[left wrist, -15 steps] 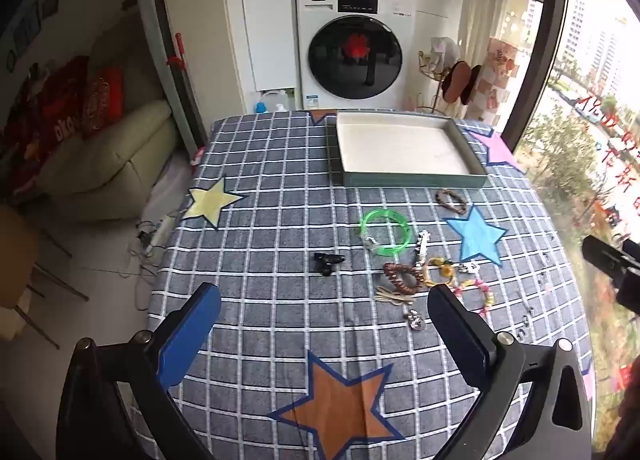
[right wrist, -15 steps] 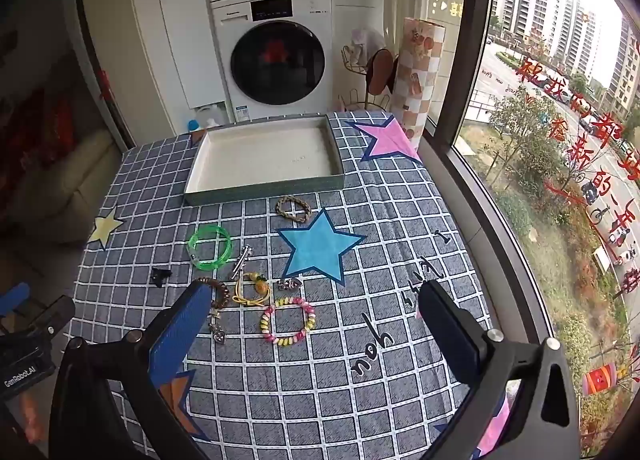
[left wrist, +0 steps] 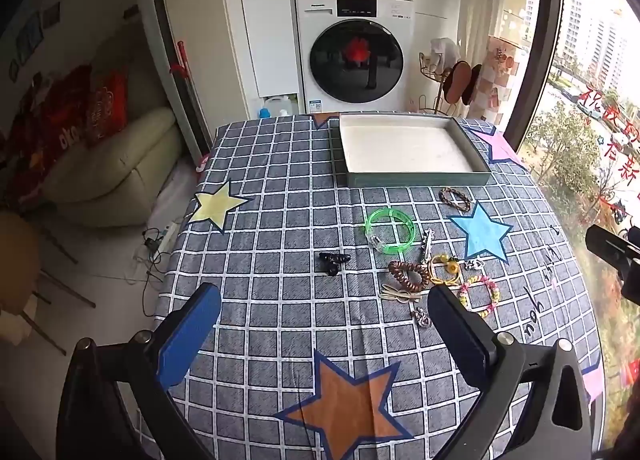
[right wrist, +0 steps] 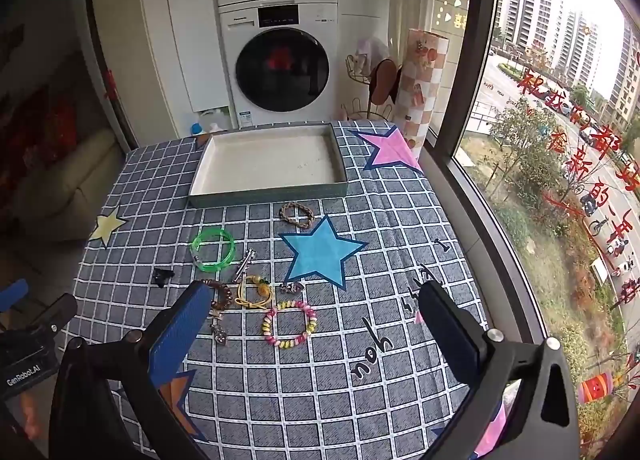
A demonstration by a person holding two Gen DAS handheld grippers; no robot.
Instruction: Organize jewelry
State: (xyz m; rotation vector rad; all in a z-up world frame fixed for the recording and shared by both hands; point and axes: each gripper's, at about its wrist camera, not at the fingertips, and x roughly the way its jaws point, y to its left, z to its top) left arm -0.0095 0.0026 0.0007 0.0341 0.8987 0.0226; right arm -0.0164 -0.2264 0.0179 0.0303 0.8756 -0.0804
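Left gripper (left wrist: 324, 318) jaws spread wide, empty, above checked tablecloth (left wrist: 280, 188); right gripper (right wrist: 316, 316) likewise wide, empty, over pastel bead bracelet (right wrist: 289, 323). Jewelry clustered mid-table: green bangle (right wrist: 213, 249), brown bead bracelet (right wrist: 224, 294), yellow cord bracelet (right wrist: 256, 292), silver clip (right wrist: 245, 263), braided bracelet (right wrist: 296, 214) just before tray (right wrist: 268, 192). Black clip (right wrist: 162, 275) apart at left. Washing machine (right wrist: 280, 64) behind.

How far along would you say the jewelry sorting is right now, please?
Nothing looks done: the tray holds no jewelry. Nothing is in hand: the left gripper and right gripper hover open above the table. Everything is left: green bangle, braided bracelet, pastel bead bracelet, brown bead bracelet and the small pieces lie on the cloth.
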